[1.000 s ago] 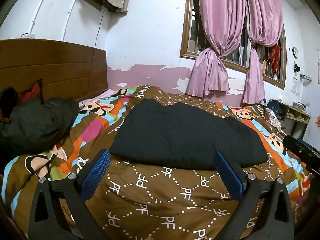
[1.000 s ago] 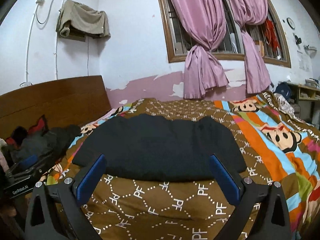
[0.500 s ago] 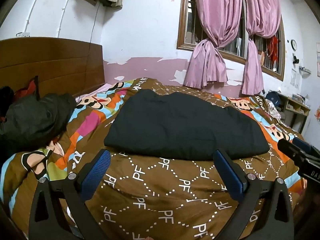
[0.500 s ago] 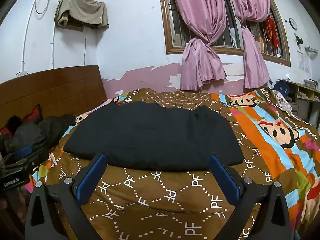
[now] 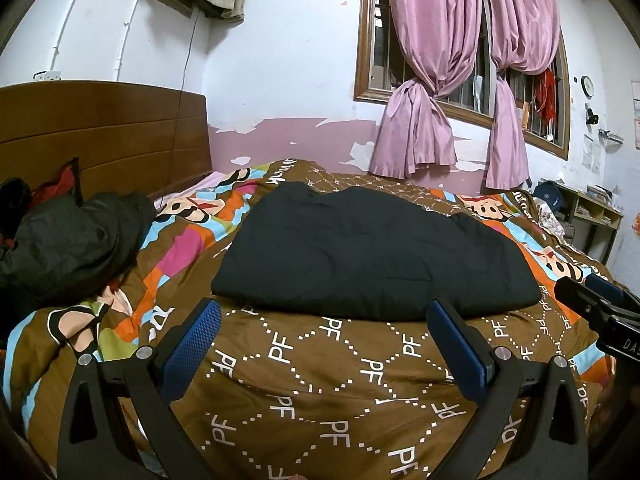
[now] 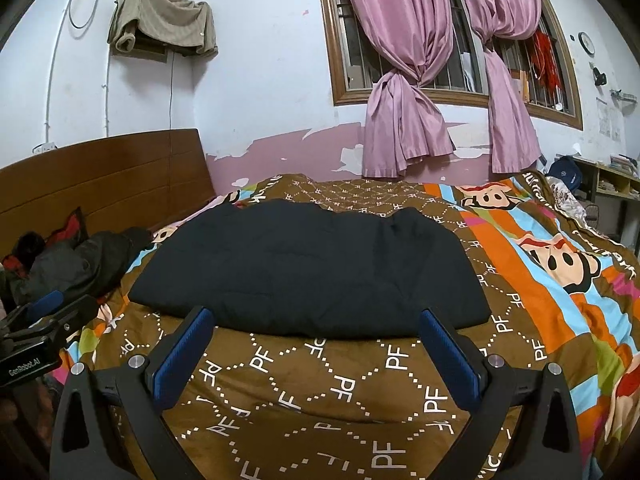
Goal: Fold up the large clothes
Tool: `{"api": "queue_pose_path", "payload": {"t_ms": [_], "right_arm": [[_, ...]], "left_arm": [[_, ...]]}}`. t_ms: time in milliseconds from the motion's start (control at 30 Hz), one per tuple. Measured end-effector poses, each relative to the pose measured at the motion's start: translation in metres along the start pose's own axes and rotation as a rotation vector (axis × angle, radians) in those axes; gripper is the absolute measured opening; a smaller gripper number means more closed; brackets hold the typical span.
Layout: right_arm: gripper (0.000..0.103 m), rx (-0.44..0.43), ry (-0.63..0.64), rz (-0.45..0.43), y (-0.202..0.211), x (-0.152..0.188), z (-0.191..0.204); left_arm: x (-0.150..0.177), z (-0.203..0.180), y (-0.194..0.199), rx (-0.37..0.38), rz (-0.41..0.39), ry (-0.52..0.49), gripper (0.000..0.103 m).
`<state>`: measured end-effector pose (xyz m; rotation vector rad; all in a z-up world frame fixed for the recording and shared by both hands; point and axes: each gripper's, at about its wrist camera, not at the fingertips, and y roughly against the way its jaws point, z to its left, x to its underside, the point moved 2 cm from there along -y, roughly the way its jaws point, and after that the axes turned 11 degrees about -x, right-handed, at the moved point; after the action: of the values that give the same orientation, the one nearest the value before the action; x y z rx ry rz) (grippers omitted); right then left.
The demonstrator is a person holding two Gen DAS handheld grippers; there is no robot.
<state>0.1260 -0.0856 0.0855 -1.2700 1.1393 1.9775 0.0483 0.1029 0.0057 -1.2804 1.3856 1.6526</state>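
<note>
Nearest in each wrist view are two blue-padded fingers. The left gripper (image 5: 324,320) has its jaws spread wide with nothing between them, and the right gripper (image 6: 314,330) likewise stands wide apart and empty. Both hover over the brown "PF" bedspread (image 5: 320,380), short of the cloth ahead. In the left view the right gripper shows at three o'clock; in the right view the left gripper (image 6: 44,320) shows at nine o'clock.

Just past the fingertips lies one black garment (image 5: 372,256), folded into a broad flat bundle in the middle of the bed, its near edge toward twelve o'clock from both grippers and untouched by either.

At nine o'clock from it, one heap of dark clothes (image 5: 68,244) rests against the one wooden headboard (image 5: 104,136).

Farther off, at one o'clock, two pink curtains (image 6: 404,80) hang knotted in one wood-framed window (image 6: 340,92). At eleven o'clock, high on the wall, one beige cloth (image 6: 164,16) is draped over a wall unit. At two o'clock, one round clock (image 6: 586,42) hangs on the far wall.
</note>
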Motion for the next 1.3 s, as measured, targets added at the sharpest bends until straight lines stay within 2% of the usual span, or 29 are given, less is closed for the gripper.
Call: {"api": "queue_pose_path", "payload": {"t_ms": [1300], "right_arm": [[0.103, -0.002, -0.001, 0.006, 0.0004, 0.0018, -0.0006]], "left_arm": [[0.0020, -0.0043, 0.0018, -0.003, -0.007, -0.013, 0.101]]}}
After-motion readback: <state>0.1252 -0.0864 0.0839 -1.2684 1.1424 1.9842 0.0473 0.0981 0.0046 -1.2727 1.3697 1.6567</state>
